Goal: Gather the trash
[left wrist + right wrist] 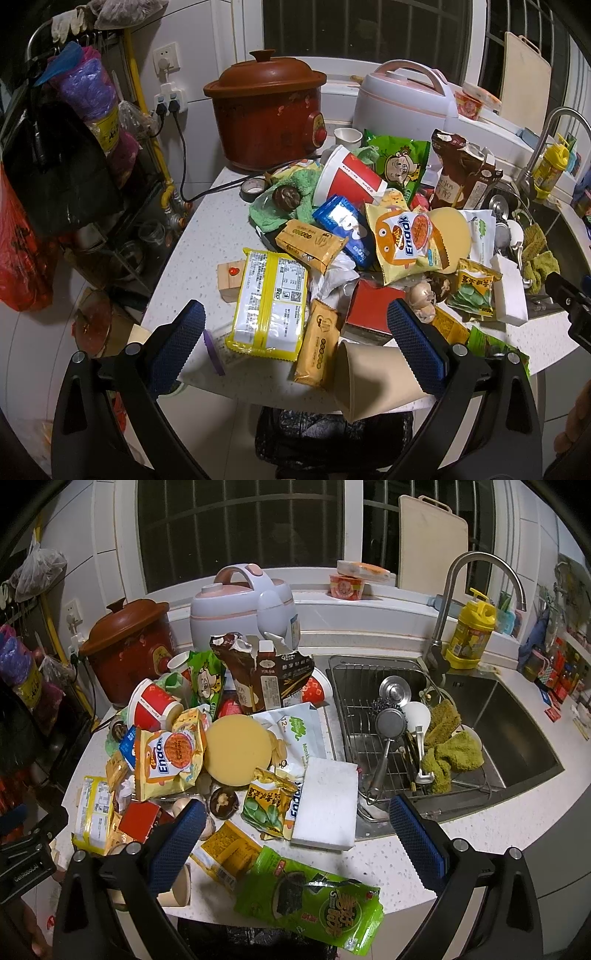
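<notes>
A heap of trash covers the white counter point(207, 221): a yellow-edged noodle pack point(271, 302), biscuit wrappers point(317, 345), an Enaak snack bag point(402, 240), a red paper cup point(349, 177) and a beige paper cup point(373, 380) lying at the front edge. My left gripper point(295, 347) is open above the front edge, its fingers either side of the noodle pack and beige cup. My right gripper point(295, 842) is open over a green seaweed pack point(314, 897), a white sponge block point(327, 803) and a yellow wrapper point(225, 849). A black trash bag point(332, 439) sits below the counter edge.
A red clay cooker point(267, 110) and a white rice cooker point(406, 99) stand at the back. The sink point(517, 738) on the right holds a wire rack with utensils and a green cloth point(450, 749). A tap point(476, 576) and yellow bottle point(472, 627) stand behind it.
</notes>
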`<control>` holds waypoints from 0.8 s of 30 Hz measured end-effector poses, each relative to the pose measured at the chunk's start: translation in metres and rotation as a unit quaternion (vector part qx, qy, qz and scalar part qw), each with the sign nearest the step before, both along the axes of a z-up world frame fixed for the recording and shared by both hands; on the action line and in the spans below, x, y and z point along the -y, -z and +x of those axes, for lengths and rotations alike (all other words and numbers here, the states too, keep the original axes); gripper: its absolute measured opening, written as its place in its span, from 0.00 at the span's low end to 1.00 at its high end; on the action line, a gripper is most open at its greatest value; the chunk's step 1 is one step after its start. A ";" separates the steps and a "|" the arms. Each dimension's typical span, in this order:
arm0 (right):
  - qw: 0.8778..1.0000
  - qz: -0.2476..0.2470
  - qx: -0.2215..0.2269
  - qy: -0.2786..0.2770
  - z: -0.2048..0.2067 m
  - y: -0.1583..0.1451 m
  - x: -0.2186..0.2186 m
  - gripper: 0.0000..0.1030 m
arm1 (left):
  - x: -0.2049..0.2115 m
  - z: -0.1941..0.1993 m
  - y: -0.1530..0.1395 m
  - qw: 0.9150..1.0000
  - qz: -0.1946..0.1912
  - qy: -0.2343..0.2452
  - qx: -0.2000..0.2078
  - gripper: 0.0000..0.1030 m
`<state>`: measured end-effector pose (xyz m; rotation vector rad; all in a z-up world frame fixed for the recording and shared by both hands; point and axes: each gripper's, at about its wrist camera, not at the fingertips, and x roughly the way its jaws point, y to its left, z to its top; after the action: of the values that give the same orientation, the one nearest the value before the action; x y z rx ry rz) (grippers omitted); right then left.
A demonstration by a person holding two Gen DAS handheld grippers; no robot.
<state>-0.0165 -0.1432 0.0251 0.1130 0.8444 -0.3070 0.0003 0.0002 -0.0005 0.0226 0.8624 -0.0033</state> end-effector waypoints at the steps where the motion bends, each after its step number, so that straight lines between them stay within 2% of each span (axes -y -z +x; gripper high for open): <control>1: 1.000 0.000 0.000 0.000 0.000 0.000 0.000 0.95 | 0.000 0.000 0.000 1.000 -0.001 0.001 0.000 0.93; 24: 1.000 0.002 0.000 0.001 -0.001 0.001 0.001 0.95 | -0.005 -0.008 0.007 1.000 0.001 0.001 -0.001 0.93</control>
<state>-0.0174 -0.1445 0.0242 0.1173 0.8450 -0.3076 -0.0074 0.0054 -0.0071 0.0250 0.8641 -0.0044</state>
